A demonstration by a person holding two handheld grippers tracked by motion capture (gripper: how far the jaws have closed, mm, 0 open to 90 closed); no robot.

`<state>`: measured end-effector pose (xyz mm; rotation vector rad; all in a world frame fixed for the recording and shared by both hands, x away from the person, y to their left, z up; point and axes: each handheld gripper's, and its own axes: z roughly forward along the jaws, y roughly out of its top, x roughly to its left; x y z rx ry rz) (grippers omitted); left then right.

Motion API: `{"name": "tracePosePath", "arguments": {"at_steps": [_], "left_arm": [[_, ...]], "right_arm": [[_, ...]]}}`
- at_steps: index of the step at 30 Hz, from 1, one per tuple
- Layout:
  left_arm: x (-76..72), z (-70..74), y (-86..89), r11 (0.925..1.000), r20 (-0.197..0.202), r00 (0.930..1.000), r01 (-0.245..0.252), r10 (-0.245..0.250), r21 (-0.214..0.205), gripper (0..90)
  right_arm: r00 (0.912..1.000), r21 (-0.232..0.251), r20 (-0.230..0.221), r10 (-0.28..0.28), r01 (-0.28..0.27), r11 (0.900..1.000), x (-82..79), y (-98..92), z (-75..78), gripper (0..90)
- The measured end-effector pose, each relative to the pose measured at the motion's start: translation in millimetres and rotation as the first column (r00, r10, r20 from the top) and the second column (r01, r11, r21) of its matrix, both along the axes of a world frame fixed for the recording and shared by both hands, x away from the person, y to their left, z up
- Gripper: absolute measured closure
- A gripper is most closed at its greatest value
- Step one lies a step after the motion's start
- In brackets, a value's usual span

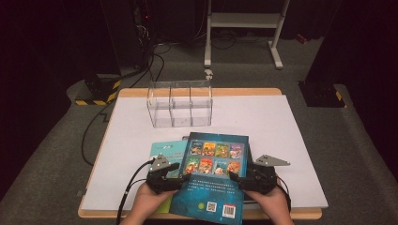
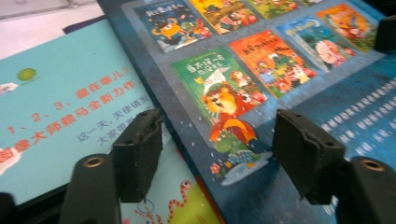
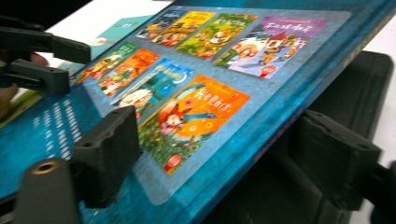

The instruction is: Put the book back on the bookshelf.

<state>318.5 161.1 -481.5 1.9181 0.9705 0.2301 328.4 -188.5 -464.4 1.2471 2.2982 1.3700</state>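
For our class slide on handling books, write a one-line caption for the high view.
Two hand-held grippers, left gripper and right gripper, flank a dark blue picture book overlapping a teal book.

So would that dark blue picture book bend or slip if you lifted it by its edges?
The dark blue book looks thin and wide, so it would probably sag some. Its cover shines in the right gripper view, so it may slide between the pads. It overlaps the teal book, which might shift along.
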Motion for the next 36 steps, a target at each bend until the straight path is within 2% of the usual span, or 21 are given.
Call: {"name": "tracePosePath", "arguments": {"at_steps": [1,5,8,12,13,16,17,19,22,25,27,29,33,36], "left_arm": [[-0.3,0.0,-0.5,0.9999,-0.010,0.9999,0.009,-0.009,-0.006,35.1],[-1.8,-0.9,-2.7,1.0000,-0.003,1.0000,0.009,-0.009,-0.005,33.9],[1.5,-2.5,-3.0,0.9997,-0.008,0.9999,-0.015,0.015,-0.019,34.7],[10.8,-3.3,-4.4,0.9987,0.004,0.9990,-0.043,0.043,-0.026,36.7],[19.2,-2.4,-3.9,0.9984,-0.004,0.9988,-0.050,0.050,-0.025,38.2],[27.5,-0.6,-2.0,0.9986,-0.016,0.9986,-0.050,0.050,-0.019,41.0],[29.7,-1.0,-1.0,0.9986,-0.028,0.9986,-0.044,0.044,-0.027,40.5],[29.7,-2.0,0.9,0.9984,-0.033,0.9987,-0.041,0.040,-0.039,40.5],[27.0,-1.9,4.1,0.9988,-0.032,0.9991,-0.029,0.027,-0.040,40.7],[27.5,-3.2,6.8,0.9979,-0.051,0.9985,-0.022,0.019,-0.061,41.7],[25.7,-4.4,7.3,0.9973,-0.047,0.9988,-0.018,0.015,-0.071,41.5],[24.3,-4.7,6.6,0.9978,-0.038,0.9993,-0.007,0.004,-0.066,39.8],[19.5,-4.1,0.7,0.9992,-0.020,0.9998,0.007,-0.008,-0.039,29.1],[18.7,-4.1,-0.5,0.9994,-0.017,0.9998,0.001,-0.002,-0.035,27.9]], "right_arm": [[0.9999,0.011,-0.006,0.010,-0.010,0.9999,-0.7,-1.2,-0.1,21.7],[0.9998,0.008,-0.009,0.017,-0.017,0.9998,-0.4,-0.8,1.5,23.4],[0.9999,-0.005,-0.009,0.006,-0.006,1.0000,3.9,1.3,3.6,24.4],[0.9998,-0.028,-0.006,-0.019,0.019,0.9994,15.8,3.7,6.8,25.2],[0.9992,-0.042,-0.010,-0.039,0.038,0.9984,27.9,5.5,9.3,25.4],[0.9991,-0.049,-0.021,-0.038,0.037,0.9981,36.1,6.9,10.4,25.3],[0.9986,-0.033,-0.047,-0.024,0.023,0.9992,42.4,6.8,9.0,23.5],[0.9986,-0.029,-0.047,-0.026,0.025,0.9993,42.5,6.7,8.0,22.3],[0.9986,0.006,-0.040,-0.033,0.034,0.9994,35.4,6.1,2.4,20.5],[0.9990,0.000,-0.036,-0.028,0.028,0.9996,31.8,7.6,2.9,20.4],[0.9994,-0.004,-0.020,-0.028,0.028,0.9996,29.3,9.8,2.0,19.7],[0.9995,-0.005,-0.014,-0.029,0.029,0.9996,29.0,10.4,1.9,19.8],[0.9985,-0.003,-0.033,-0.043,0.043,0.9991,28.1,13.4,2.1,21.4],[0.9979,0.000,-0.046,-0.045,0.045,0.9990,27.9,13.7,2.5,23.9]]}}
